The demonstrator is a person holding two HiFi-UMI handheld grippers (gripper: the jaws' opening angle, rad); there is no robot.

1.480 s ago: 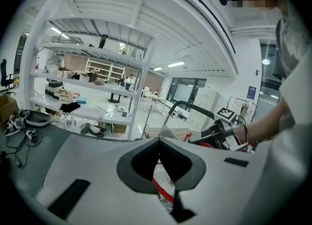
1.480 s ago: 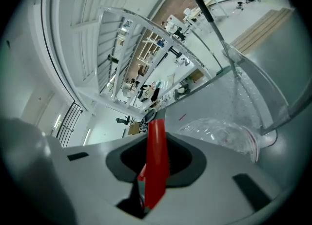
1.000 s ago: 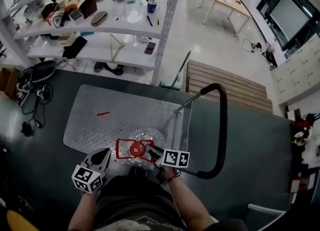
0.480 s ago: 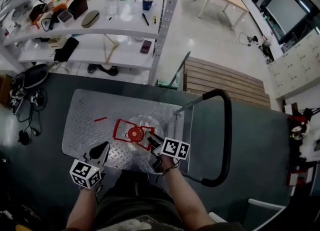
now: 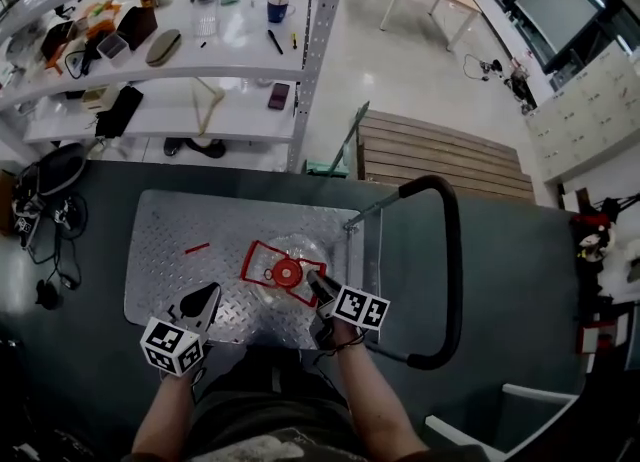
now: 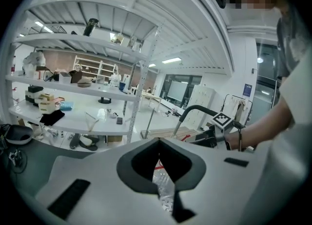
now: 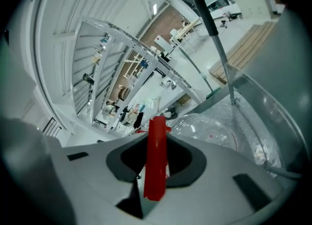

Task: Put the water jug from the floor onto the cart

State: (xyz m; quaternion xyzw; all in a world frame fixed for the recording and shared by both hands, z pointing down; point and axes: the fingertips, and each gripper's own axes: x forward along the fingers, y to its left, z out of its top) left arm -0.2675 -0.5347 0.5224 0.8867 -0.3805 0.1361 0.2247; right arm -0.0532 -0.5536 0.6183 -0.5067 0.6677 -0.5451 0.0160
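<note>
The clear water jug (image 5: 296, 250) with a red cap (image 5: 286, 272) and a red handle frame (image 5: 258, 262) is over the right half of the cart's metal deck (image 5: 180, 280); whether it rests on the deck I cannot tell. My right gripper (image 5: 314, 281) is shut on the red handle (image 7: 157, 156), and the jug's clear body (image 7: 214, 126) bulges just beyond it. My left gripper (image 5: 201, 302) is shut and empty over the deck's near edge, left of the jug. In the left gripper view (image 6: 158, 142) a bit of the clear jug (image 6: 163, 182) shows through the jaw cutout.
The cart's black push handle (image 5: 455, 250) loops on the right. A small red strip (image 5: 197, 247) lies on the deck's left part. White shelves (image 5: 200, 60) loaded with several items stand beyond the cart. A wooden pallet (image 5: 440, 155) lies at the back right, cables (image 5: 45, 220) at the left.
The right gripper has carried the jug from the deck's near edge further in over the deck, away from me. The left gripper has moved forward alongside it.
</note>
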